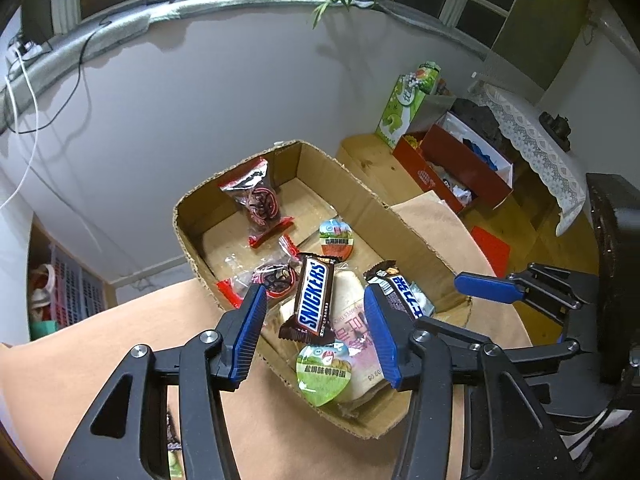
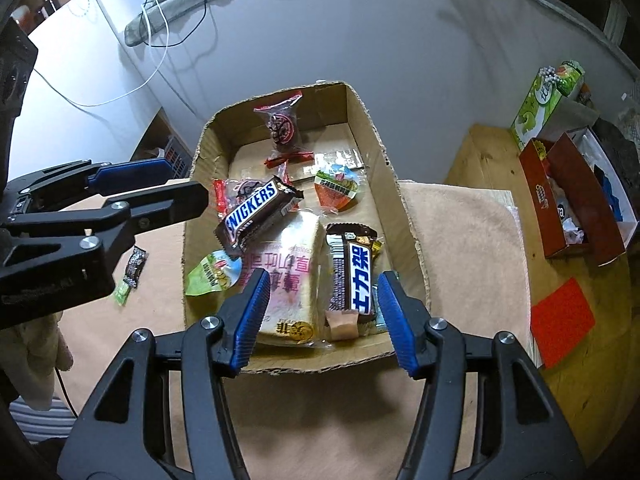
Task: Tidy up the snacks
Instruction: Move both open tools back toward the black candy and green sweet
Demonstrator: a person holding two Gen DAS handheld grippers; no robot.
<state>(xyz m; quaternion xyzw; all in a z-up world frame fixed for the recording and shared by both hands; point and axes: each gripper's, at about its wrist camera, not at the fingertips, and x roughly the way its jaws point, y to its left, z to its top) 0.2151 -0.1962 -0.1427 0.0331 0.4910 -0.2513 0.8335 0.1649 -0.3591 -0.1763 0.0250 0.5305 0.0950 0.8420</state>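
Note:
A cardboard box [image 1: 192, 208] [image 2: 404, 216] on the tan-covered table holds several snacks: a Snickers bar [image 1: 314, 300] [image 2: 256, 212], a second Snickers with Chinese print [image 1: 404, 292] [image 2: 356, 276], a bread pack [image 2: 288, 280], a green jelly cup [image 1: 324, 372] [image 2: 212, 276], an orange jelly cup [image 1: 336, 238] [image 2: 336, 190] and red-and-black packets [image 1: 260, 200] [image 2: 282, 126]. My left gripper [image 1: 316, 336] is open and empty over the box's near end; it also shows in the right wrist view [image 2: 148, 184]. My right gripper [image 2: 320, 316] is open and empty above the bread and the Chinese bar; it also shows in the left wrist view [image 1: 484, 288].
A small dark-and-green packet [image 2: 130, 274] lies on the table left of the box. On the wooden floor to the right stand a red box of items [image 1: 452, 168] [image 2: 576, 200], a green carton [image 1: 404, 108] [image 2: 540, 100] and a red sheet [image 2: 560, 320]. A white wall is behind.

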